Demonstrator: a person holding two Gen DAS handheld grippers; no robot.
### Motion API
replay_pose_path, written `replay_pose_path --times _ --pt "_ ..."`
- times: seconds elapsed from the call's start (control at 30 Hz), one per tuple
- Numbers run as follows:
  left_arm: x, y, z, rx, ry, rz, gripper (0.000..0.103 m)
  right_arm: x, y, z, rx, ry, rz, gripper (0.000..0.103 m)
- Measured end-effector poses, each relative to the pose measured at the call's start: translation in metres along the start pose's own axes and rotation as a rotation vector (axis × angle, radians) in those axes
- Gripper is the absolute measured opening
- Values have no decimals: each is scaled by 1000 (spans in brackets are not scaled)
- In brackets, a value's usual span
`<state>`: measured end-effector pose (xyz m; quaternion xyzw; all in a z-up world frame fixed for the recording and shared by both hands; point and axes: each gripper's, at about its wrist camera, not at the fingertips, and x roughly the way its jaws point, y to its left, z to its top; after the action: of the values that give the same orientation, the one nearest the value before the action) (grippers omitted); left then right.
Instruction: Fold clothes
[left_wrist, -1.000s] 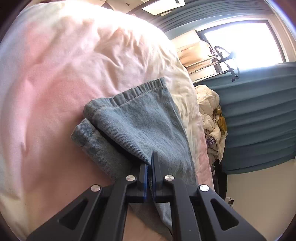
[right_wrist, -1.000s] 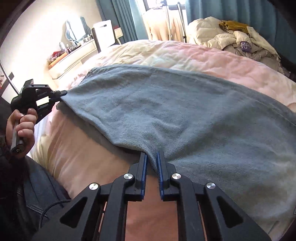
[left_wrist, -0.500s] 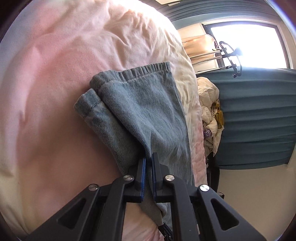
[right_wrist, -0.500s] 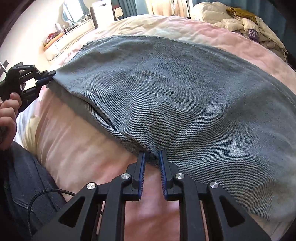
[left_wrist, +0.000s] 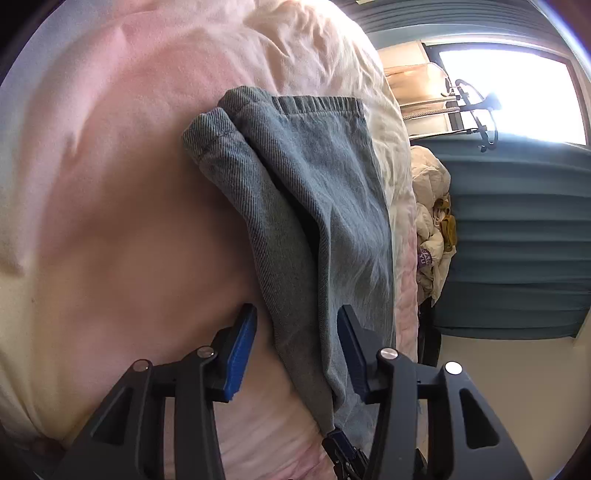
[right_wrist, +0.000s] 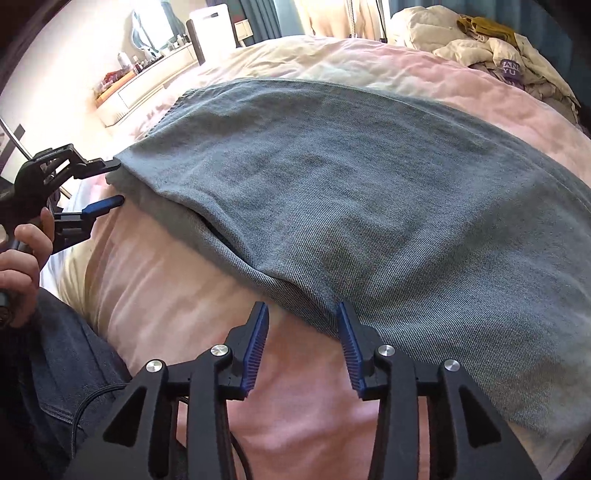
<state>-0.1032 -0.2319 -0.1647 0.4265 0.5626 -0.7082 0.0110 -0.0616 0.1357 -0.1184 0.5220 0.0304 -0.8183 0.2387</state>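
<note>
Since the bed (right_wrist: 177, 295) carries the denim garment (right_wrist: 369, 206) doubled over, one layer upon another with its near edge running from nine o'clock to five o'clock in the right wrist view, one fold looks laid down, and further folds likely remain. Both tools point downward at that edge. The left gripper (left_wrist: 295, 343), in the person's hand (right_wrist: 20, 258), is opening its jaws astride the corner without pressing it; the right gripper (right_wrist: 301, 345) is likewise spreading, the hem between its jaws, unpinched.
</note>
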Motion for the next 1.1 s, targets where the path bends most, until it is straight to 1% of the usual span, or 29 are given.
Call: replay_pose_path --times 0.07,0.13,0.23,0.3,0.37,0.4,0.53,0.63,0.7,0.77,0.8,0.87,0.93,0.97,1.03,1.1 --pt "5 2 3 -21 -20 12 47 -1 2 2 2 -3 2 41" --pt "9 4 6 -57 -36 3 47 -1 3 3 7 -6 7 41" --pt "8 4 13 -59 -68 -10 47 -3 0 3 38 -20 32 41" --pt "5 5 18 -63 -104 1 47 -7 -4 2 70 -31 52 41" --pt "4 3 25 -65 -117 18 47 -13 -10 1 105 -49 61 41" --pt "4 1 28 -59 -120 23 47 -17 -13 1 126 -57 59 41" --pt "10 -16 32 19 -120 40 47 -30 -34 1 227 -103 65 42" --pt "15 -13 38 1 -130 40 47 -36 -51 2 301 -132 51 42" --pt "17 -10 41 -12 -127 28 44 -38 -65 1 366 -142 67 42" --pt "17 -12 40 9 -115 11 43 -43 -82 0 436 -153 102 42" --pt "16 -14 39 28 -116 17 37 -49 -93 -2 473 -167 119 42" --pt "14 -20 39 54 -128 25 30 -61 -116 -7 557 -205 133 42" --pt "9 -28 39 93 -146 24 25 -71 -135 -12 636 -231 110 42" --pt "7 -34 38 120 -154 33 11 -76 -144 -15 672 -243 93 42" --pt "3 -48 34 185 -174 49 8 -84 -159 -20 728 -254 65 42" --pt "-3 -65 28 252 -194 43 7 -90 -171 -24 777 -256 51 42"
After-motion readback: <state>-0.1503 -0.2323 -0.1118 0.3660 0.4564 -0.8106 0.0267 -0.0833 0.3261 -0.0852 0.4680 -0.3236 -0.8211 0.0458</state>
